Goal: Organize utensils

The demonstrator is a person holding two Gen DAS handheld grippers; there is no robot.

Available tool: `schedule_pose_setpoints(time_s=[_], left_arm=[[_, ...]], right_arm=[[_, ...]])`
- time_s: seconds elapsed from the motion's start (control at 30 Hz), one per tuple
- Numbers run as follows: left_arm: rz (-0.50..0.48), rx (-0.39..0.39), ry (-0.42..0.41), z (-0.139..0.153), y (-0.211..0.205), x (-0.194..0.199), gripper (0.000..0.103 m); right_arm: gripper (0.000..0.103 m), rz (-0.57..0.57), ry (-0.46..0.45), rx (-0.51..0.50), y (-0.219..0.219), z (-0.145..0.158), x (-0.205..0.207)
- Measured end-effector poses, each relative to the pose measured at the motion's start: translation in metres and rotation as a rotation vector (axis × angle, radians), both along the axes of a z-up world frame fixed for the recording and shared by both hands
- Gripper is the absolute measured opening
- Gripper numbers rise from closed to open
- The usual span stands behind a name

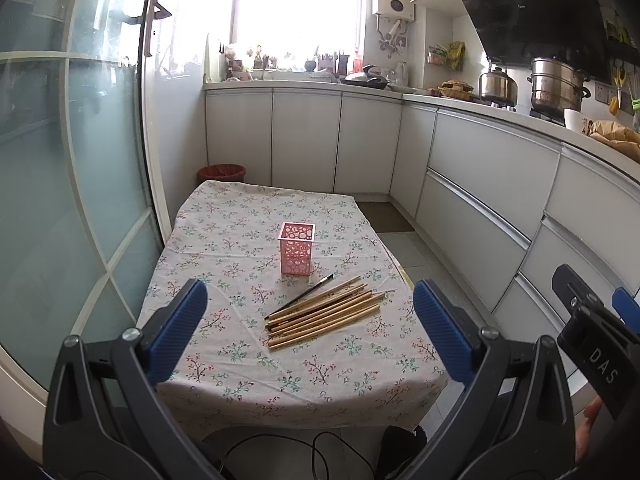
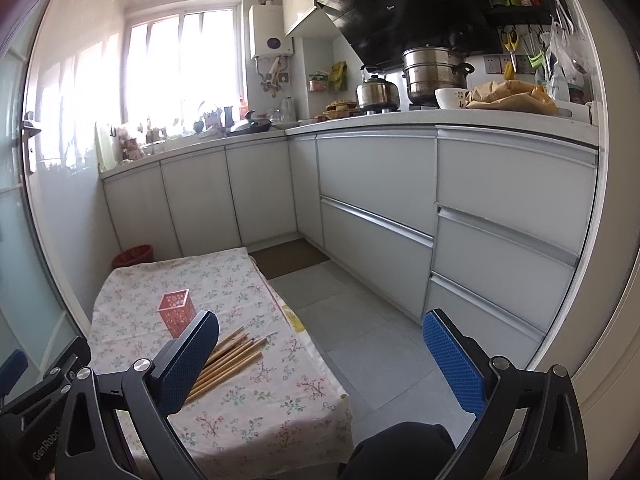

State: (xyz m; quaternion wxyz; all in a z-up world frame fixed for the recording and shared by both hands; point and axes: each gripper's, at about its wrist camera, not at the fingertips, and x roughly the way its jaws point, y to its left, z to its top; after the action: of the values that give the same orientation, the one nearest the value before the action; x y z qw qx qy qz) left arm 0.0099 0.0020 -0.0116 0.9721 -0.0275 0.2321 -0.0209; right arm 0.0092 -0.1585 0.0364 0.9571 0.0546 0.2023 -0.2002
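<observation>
On the left, the left gripper (image 1: pixel 310 330) hangs above the near edge of a low table draped in a white floral-print cloth (image 1: pixel 224 240). Its blue ribbed fingers (image 1: pixel 178 330) are spread wide, with nothing between them and nothing touching them.

Past that gap, toward twelve o'clock, a loose bundle of light wooden chopsticks (image 1: pixel 324 312) lies flat on the cloth, slanting from about seven o'clock up to one o'clock. One thin dark stick (image 1: pixel 300 296) rests along the bundle's far side. Just beyond them, at twelve o'clock and apart from them, stands an upright pink square holder with round cut-outs (image 1: pixel 297 249); I cannot see inside it. A red mesh bin (image 1: pixel 222 173) sits on the floor behind the table's far left corner.

Further right, the right gripper (image 2: pixel 320 364) is held off the table's right side, over the grey floor tiles (image 2: pixel 360 320). Its jaws are also wide apart and grasp nothing; in its own view the left finger overlaps the chopsticks' near ends. White kitchen cabinets (image 2: pixel 380 200) run from twelve to three o'clock.
</observation>
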Motion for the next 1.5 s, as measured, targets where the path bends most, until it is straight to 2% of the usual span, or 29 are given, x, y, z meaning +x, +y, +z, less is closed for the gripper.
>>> schedule_pose_setpoints(time_s=[1.33,1.5], left_arm=[[0.001,-0.006,0.029,-0.007,0.004,0.007,0.102],[-0.002,0.018,0.049,-0.007,0.007,0.028,0.102]], right_arm=[[0.103,0.006,0.039,0.005,0.003,-0.009,0.009],[0.103,0.001,0.037,0.036,-0.004,-0.009,0.014]])
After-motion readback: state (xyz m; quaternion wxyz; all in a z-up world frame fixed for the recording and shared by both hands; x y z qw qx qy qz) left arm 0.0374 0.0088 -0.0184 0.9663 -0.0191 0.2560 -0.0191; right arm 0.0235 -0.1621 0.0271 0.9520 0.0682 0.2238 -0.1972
